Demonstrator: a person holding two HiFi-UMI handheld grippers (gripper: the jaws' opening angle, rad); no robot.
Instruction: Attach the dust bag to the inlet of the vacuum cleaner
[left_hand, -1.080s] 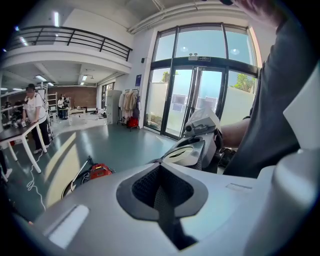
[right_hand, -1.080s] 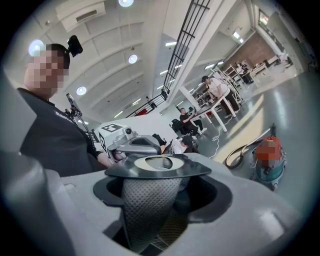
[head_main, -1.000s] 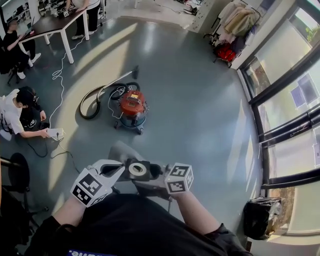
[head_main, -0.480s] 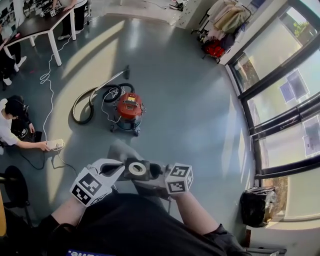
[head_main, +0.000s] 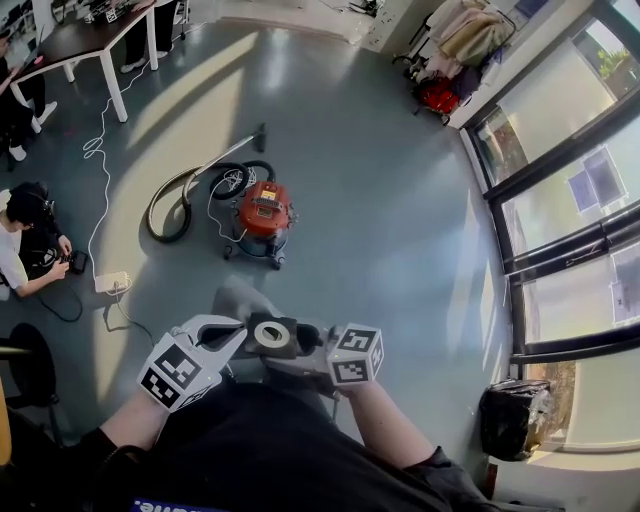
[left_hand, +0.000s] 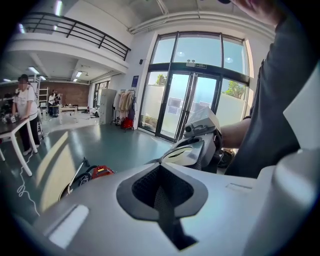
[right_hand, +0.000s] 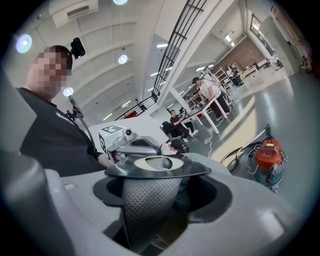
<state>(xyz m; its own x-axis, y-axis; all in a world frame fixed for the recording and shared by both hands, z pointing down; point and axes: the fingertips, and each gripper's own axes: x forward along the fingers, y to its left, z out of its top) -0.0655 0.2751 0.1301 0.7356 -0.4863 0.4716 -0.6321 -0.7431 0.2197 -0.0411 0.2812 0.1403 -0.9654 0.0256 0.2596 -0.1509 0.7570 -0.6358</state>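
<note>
The red vacuum cleaner (head_main: 263, 215) stands on the floor ahead, its hose (head_main: 172, 205) curled to its left. It also shows small in the gripper views (left_hand: 100, 171) (right_hand: 268, 155). The dust bag (head_main: 270, 335), grey fabric under a dark collar with a white ring, is held in front of the body. My right gripper (head_main: 305, 345) (right_hand: 155, 197) is shut on the bag's fabric neck (right_hand: 150, 205) just under the collar (right_hand: 157, 167). My left gripper (head_main: 232, 335) (left_hand: 162, 197) is shut beside the collar (left_hand: 181, 155); nothing shows between its pads.
A person (head_main: 20, 235) crouches at the left near a white power strip (head_main: 110, 283) and cable. A table (head_main: 80, 42) stands at the far left. Glass doors (head_main: 570, 200) run along the right. A black bag (head_main: 515, 420) sits at the lower right, and a clothes rack (head_main: 455, 45) at the back.
Both grippers have carried the bag a little across the floor, their grip unchanged. The crouching person has drawn a hand back from the power strip.
</note>
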